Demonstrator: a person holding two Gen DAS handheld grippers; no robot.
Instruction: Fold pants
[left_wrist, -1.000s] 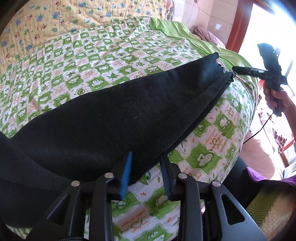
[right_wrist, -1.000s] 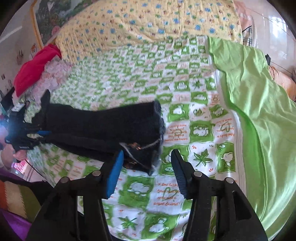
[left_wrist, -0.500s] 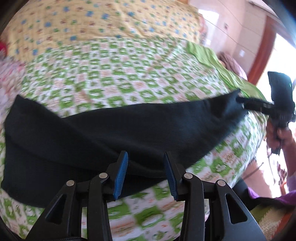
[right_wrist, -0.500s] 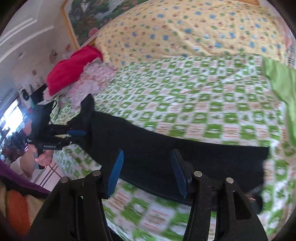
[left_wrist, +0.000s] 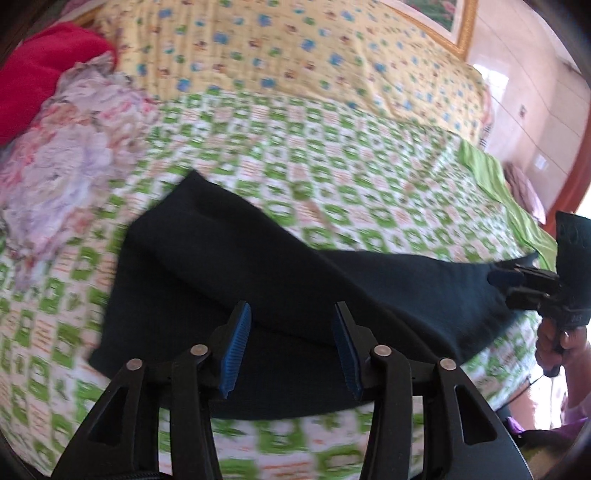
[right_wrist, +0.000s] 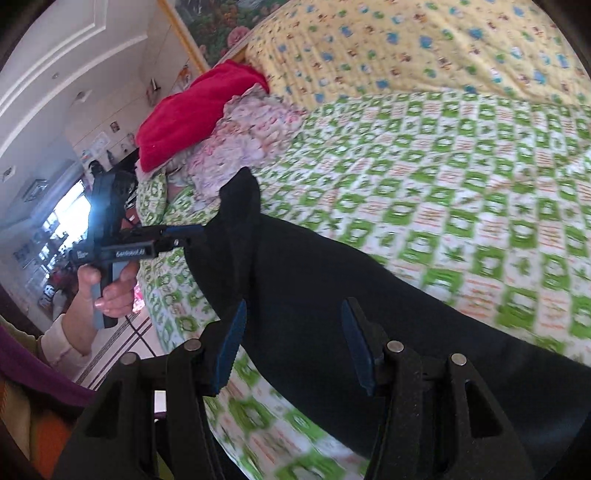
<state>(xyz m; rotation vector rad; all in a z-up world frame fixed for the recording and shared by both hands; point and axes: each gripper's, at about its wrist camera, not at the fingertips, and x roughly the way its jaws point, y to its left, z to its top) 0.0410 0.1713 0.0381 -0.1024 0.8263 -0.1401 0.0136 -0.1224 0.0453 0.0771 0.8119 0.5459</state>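
Pants below my claws.
The pants (left_wrist: 280, 280) lie under my left claw (left_wrist: 291, 347), just opening, empty; right claw (right_wrist: 293, 341) released.

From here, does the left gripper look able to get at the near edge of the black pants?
Probably yes. The left gripper hangs just over the black pants, its jaws open, having just been opening, with nothing between them. Nothing lies between it and the near edge; the red cloth sits far off.
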